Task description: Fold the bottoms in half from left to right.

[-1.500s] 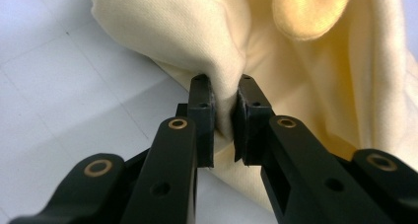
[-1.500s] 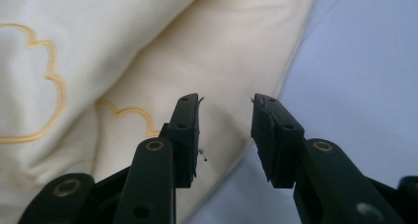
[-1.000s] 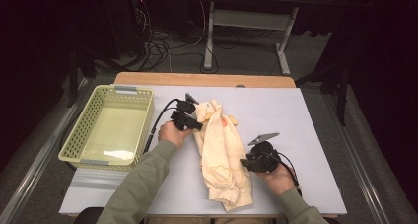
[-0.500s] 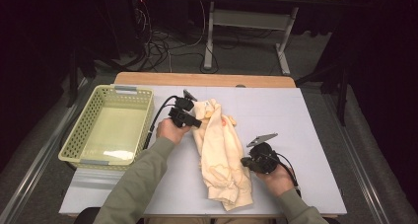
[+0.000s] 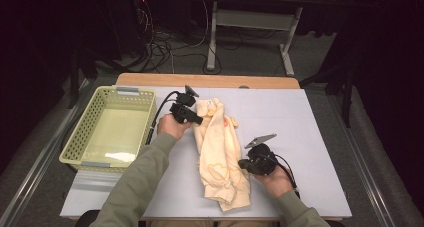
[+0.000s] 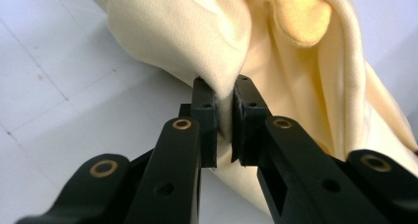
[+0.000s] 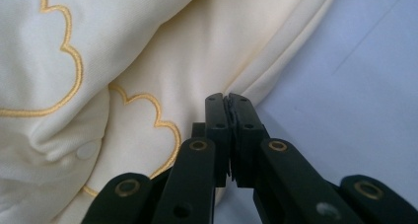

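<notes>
A cream-yellow garment (image 5: 220,147) with gold scalloped stitching lies crumpled lengthwise on the pale table (image 5: 310,117). My left gripper (image 5: 199,120) is at its far left corner. In the left gripper view it (image 6: 224,93) is shut on a pinched fold of the garment (image 6: 296,61), and cloth bulges out above the pads. My right gripper (image 5: 241,163) is at the garment's near right edge. In the right gripper view its jaws (image 7: 227,103) are pressed together at the hem of the garment (image 7: 98,61), and only a thin edge of cloth seems to be caught.
A pale green plastic basket (image 5: 75,142) stands at the table's left side. Bare table surface lies to the right of the garment and in front of it. Beyond the far edge are cables on the floor and a desk frame (image 5: 285,37).
The garment's far end has bunched and shifted slightly left with the left gripper. The right hand has stayed at the garment's right edge.
</notes>
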Tool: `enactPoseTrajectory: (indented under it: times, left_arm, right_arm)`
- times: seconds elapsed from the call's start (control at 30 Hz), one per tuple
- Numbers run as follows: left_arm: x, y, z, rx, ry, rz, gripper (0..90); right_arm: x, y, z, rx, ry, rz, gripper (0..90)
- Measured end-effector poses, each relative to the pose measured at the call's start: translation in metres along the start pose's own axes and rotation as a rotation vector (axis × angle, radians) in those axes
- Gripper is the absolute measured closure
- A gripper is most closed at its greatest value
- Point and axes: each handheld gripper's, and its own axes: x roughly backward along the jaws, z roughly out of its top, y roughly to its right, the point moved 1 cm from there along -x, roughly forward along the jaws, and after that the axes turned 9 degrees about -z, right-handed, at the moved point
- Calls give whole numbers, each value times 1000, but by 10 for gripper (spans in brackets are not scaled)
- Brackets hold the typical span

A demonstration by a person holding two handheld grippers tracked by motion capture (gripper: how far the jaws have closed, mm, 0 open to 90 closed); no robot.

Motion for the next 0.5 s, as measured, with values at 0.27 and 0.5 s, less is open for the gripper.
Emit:
enactPoseTrajectory:
  times: [0.27,0.5]
  left_arm:
    - [5,-1,9,-3,-11,7,806]
    - [9,-11,16,13,-25,12,815]
  right_arm:
    - [-1,-6,5,5,8,31,887]
    - [-5,-13,13,11,11,56,887]
